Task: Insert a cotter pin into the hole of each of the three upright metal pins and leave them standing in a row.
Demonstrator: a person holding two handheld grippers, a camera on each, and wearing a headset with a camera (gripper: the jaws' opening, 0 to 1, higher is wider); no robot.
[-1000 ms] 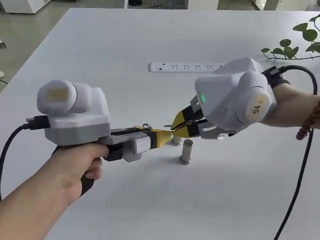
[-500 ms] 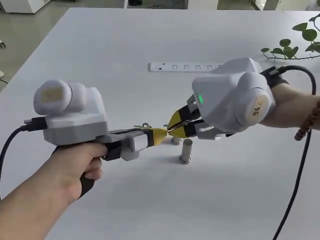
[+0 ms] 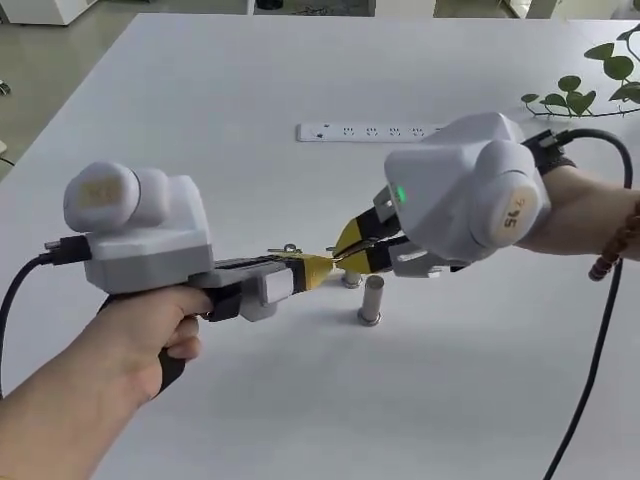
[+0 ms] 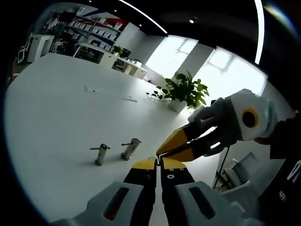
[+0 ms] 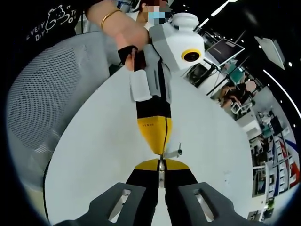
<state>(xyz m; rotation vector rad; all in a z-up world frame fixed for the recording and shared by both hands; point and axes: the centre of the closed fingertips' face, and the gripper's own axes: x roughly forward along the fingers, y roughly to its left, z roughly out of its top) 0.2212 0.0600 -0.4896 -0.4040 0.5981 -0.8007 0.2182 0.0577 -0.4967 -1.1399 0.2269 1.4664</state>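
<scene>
On the left, the left tool (image 3: 318,268) reaches in level from a person's hand (image 3: 150,335). Its yellow-tipped jaws are pressed together on a cotter pin (image 5: 165,133), a thin sliver of wire that lies along one jaw in the right gripper view. The right tool (image 3: 350,252) meets it tip to tip from the right, raised over the tabletop (image 3: 200,110), and its jaws are also pinched shut on that wire's end.

In the left gripper view, two short silvery metal pins stand on wider bases. The left pin (image 4: 99,154) has a fitted cotter pin (image 4: 100,148) crosswise near its top. The neighbouring pin (image 4: 130,148) just beside it looks bare. From the head view I also count two: a half-hidden pin (image 3: 352,281) under the meeting tips and a front pin (image 3: 371,300) upright just right of it. Whether they are the same pair I cannot tell.

White tabletop spreads wide all round the pins. A power strip (image 3: 370,132) lies well beyond them, and plant leaves (image 3: 590,85) trail at the far right edge.
</scene>
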